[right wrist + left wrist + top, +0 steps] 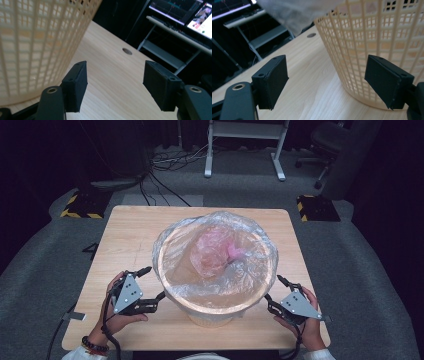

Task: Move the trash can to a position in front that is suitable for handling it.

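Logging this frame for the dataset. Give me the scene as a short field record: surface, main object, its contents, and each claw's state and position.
surface: light wooden table
main object: cream lattice basket, standing upright at the table's middle
liner: clear plastic bag folded over the basket's rim
contents: crumpled pink plastic inside the bag
left claw: open, beside the basket's left wall, holding nothing
right claw: open, beside the basket's right wall, holding nothing
background: grey carpet, white desk frame

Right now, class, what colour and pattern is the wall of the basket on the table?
Pale cream basket, an open square-grid lattice; clearest in the left gripper view.
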A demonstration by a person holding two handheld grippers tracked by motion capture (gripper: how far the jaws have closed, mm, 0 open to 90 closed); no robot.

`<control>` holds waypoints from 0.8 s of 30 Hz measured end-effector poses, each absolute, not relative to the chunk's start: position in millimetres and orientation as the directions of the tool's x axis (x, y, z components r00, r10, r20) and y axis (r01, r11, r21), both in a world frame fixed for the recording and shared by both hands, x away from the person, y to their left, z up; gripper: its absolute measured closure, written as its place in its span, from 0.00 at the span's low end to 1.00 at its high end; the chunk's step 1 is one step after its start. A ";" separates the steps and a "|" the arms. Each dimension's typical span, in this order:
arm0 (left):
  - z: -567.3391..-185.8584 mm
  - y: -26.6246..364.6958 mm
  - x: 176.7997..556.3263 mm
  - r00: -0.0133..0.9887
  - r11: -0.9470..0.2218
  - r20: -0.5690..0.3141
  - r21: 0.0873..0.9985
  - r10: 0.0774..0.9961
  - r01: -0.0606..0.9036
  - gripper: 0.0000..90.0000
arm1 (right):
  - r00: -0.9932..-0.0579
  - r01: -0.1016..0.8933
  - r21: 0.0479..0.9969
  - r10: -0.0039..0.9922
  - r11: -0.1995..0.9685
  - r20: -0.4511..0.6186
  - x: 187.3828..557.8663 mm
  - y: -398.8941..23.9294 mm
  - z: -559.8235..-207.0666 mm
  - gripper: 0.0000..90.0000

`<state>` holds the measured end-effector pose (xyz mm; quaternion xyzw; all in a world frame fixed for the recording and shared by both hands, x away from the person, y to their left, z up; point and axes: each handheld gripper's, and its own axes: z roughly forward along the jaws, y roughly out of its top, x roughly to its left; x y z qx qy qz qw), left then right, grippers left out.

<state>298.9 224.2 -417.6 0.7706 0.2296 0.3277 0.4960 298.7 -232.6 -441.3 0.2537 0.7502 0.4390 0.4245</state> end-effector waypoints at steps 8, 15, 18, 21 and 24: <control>-404.7 218.8 297.2 0.654 -0.357 0.292 0.933 0.698 -0.036 0.22 | -0.478 -0.099 0.874 0.747 0.476 -0.462 290.4 -223.3 -423.5 0.39; -396.2 217.5 292.9 0.639 -0.318 0.294 0.945 0.711 -0.081 0.35 | -0.422 -0.199 0.848 0.738 0.492 -0.527 279.3 -215.9 -410.6 0.42; -393.4 217.7 289.6 0.610 -0.311 0.303 0.945 0.732 -0.097 0.39 | -0.384 -0.243 0.827 0.733 0.506 -0.562 273.4 -211.5 -407.1 0.47; -390.3 220.7 287.7 0.596 -0.276 0.280 0.956 0.752 -0.100 0.40 | -0.363 -0.285 0.813 0.728 0.507 -0.581 268.1 -207.5 -403.1 0.50; -388.8 222.4 285.2 0.602 -0.266 0.275 0.958 0.749 -0.107 0.40 | -0.328 -0.326 0.796 0.728 0.511 -0.601 262.9 -204.0 -399.6 0.56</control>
